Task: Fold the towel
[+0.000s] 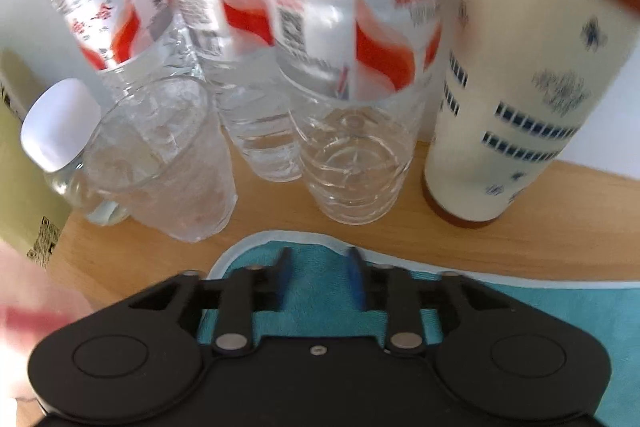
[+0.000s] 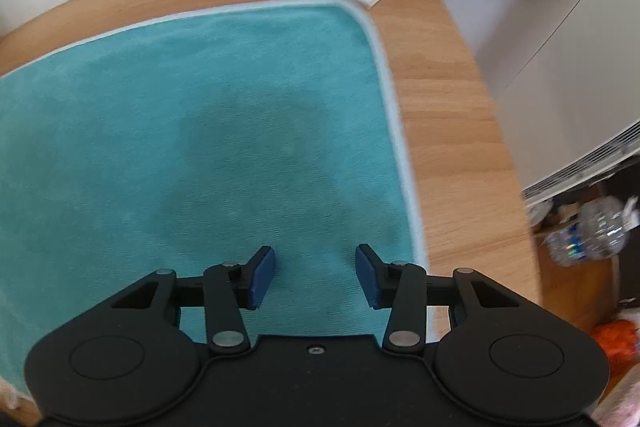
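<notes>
Wooden worktop (image 2: pixel 452 131) is carrying a teal towel (image 2: pixel 200 131) lying spread flat. Left tongs (image 1: pixel 319 267) are hovering over the towel's corner with jaws apart, facing clear bottles (image 1: pixel 352 99) and a patterned cup (image 1: pixel 516 107). Right tongs (image 2: pixel 315 273) are also gaping above the towel, gripping nothing.

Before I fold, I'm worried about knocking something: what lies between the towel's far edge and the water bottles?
In the left wrist view, only bare wooden table separates the towel from the water bottles.

Wood table (image 2: pixel 448 131) w/ teal towel (image 2: pixel 200 131), bottles (image 1: pixel 352 147)
</notes>
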